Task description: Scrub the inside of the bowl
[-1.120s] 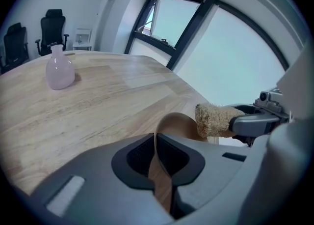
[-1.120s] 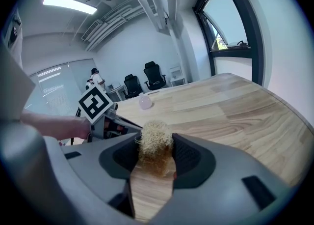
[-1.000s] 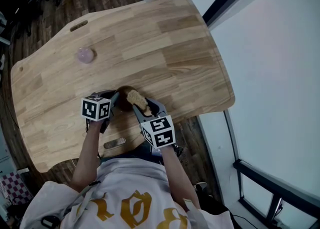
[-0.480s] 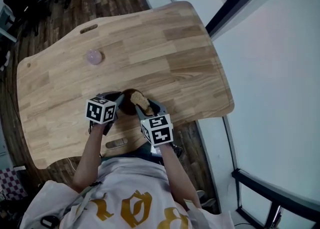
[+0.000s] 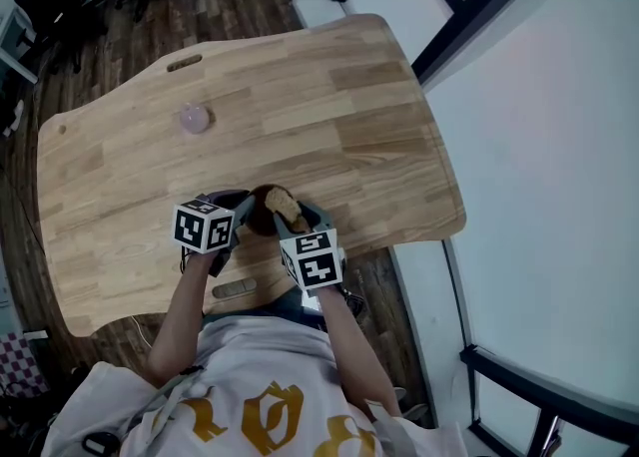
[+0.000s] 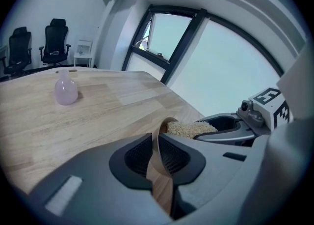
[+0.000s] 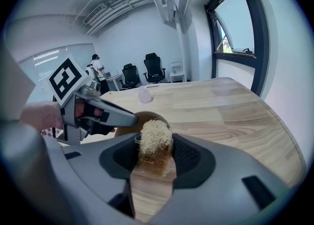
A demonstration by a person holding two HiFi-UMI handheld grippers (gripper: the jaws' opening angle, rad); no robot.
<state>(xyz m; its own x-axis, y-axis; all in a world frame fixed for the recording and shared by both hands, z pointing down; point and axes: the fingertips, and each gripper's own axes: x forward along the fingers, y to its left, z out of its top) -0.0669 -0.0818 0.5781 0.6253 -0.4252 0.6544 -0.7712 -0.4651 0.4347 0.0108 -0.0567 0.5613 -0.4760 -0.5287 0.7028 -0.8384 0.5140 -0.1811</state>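
A small brown wooden bowl sits near the table's front edge, between both grippers. My left gripper is shut on the bowl's thin rim. In the head view that gripper comes in from the left. My right gripper is shut on a tan fibrous scrubber. The scrubber rests over the bowl's right side, at the bowl opening. The scrubber also shows just past the rim in the left gripper view.
A pale pink round vase stands farther back on the left of the wooden table. The table's front edge runs just under my hands. Office chairs stand across the room. A window and white wall lie to the right.
The head camera has shifted slightly, so the table sits a little lower in view. Both grippers stay at the bowl, the scrubber still over it.
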